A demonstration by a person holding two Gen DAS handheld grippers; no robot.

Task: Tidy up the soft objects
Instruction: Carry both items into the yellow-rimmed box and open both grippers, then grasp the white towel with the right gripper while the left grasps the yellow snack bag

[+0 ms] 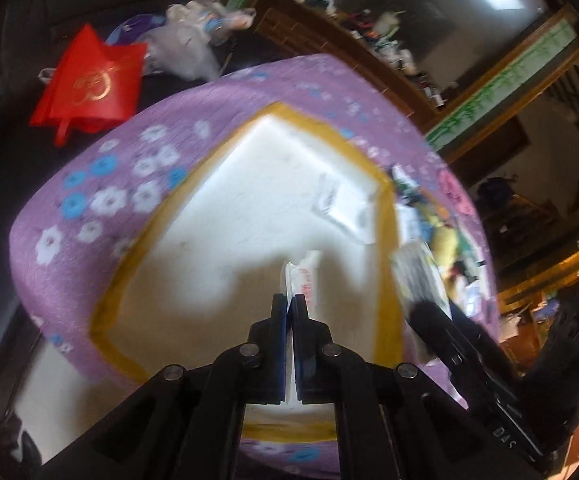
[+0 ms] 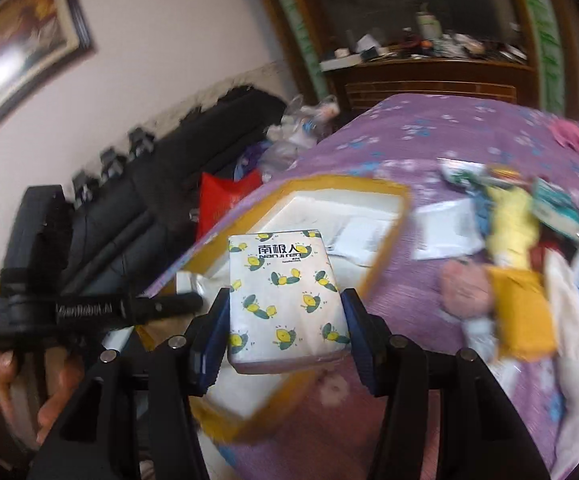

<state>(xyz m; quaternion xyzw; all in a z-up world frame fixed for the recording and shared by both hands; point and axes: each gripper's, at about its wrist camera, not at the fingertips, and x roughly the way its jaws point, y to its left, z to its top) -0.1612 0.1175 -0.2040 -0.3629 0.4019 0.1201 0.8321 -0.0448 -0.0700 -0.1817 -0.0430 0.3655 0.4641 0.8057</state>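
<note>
Right wrist view: right hand-held gripper [image 2: 287, 304] grasps lemon-print tissue pack [image 2: 285, 292] above white box [image 2: 353, 204]. Left hand-held gripper [image 1: 289, 300] clenched on thin white packet [image 1: 303, 276].

A lived-in home bedroom is shown. A bed under a purple flowered sheet [image 2: 429, 152] is seen below the tongs, with a cluttered wooden dresser [image 2: 429, 76] and a framed picture [image 2: 21, 36] beyond them.

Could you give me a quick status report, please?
Left gripper shut on thin packet. Right gripper grips tissue pack. Both over white box; nothing blocking.
</note>
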